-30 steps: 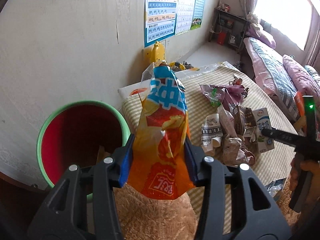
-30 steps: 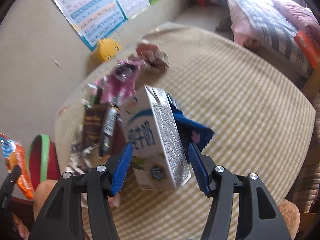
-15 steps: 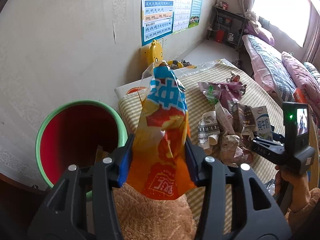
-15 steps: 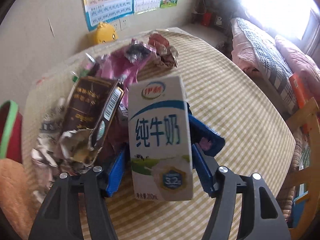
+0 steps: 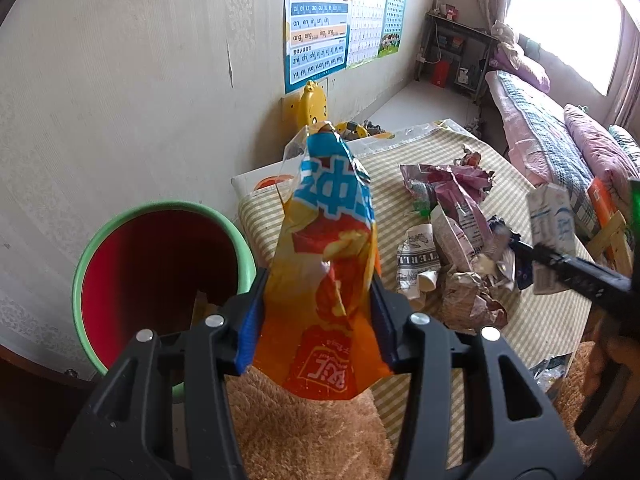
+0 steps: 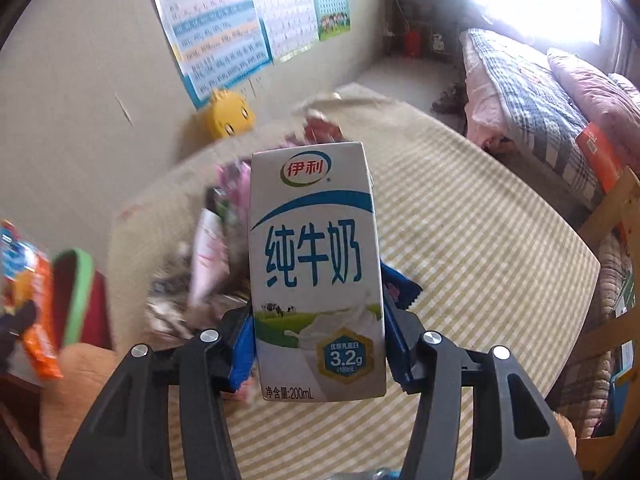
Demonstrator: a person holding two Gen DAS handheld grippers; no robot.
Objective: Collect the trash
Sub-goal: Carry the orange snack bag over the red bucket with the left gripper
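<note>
Left gripper (image 5: 318, 326) pinches the chip bag (image 5: 326, 264), right gripper (image 6: 318, 346) just clamped the milk carton (image 6: 314, 268) — carry both squarely over the bin (image 5: 160, 276) before letting go.

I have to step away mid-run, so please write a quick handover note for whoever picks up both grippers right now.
Left gripper: shut on the orange-and-blue crinkly snack bag, held beside the red bin with the green rim, not yet dropped.
Right gripper: its fingers have just been closing on the white-and-blue milk carton, now gripped and lifted off the striped tablecloth.
Done: two pieces picked.
Left: bin both, then clear the heap of crumpled wrappers on the table.
</note>
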